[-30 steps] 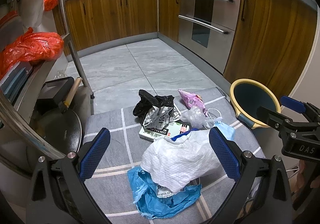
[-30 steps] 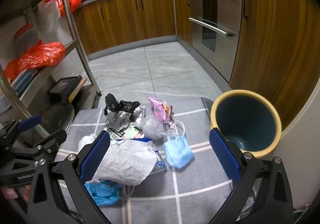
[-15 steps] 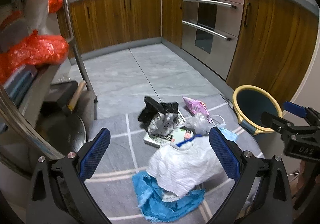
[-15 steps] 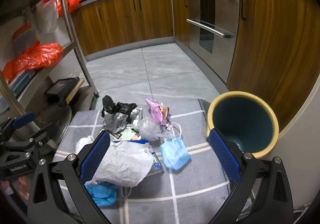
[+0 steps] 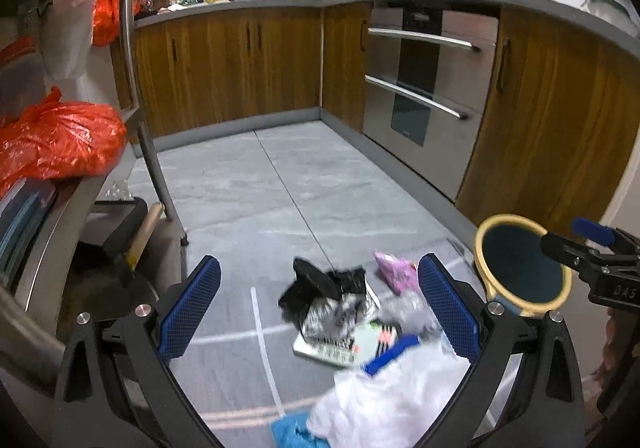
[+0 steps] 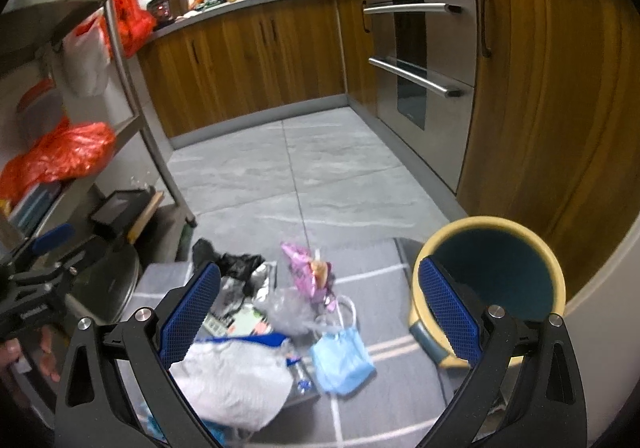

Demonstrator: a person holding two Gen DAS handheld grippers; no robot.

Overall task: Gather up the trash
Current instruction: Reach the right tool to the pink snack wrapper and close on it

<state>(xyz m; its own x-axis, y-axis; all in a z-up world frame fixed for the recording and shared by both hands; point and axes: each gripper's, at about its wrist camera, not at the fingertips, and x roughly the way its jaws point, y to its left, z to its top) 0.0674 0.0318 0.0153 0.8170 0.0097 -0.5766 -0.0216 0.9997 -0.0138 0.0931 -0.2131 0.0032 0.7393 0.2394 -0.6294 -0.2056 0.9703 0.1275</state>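
A heap of trash lies on a grey checked mat: a white plastic bag, a blue face mask, a pink wrapper, a black bag, a clear bag and a flat packet. A yellow-rimmed bin stands right of the heap. My left gripper is open and empty above the heap. My right gripper is open and empty, above the heap and the bin's left rim. The blue bag shows at the lower edge.
A metal shelf rack with orange bags stands on the left, a pan under it. Wooden cabinets and an oven line the back and right. Grey floor tiles stretch behind the heap.
Both grippers have lifted and tilted up, so the heap has slid lower in both views and more of the kitchen shows. Both stay open and empty.
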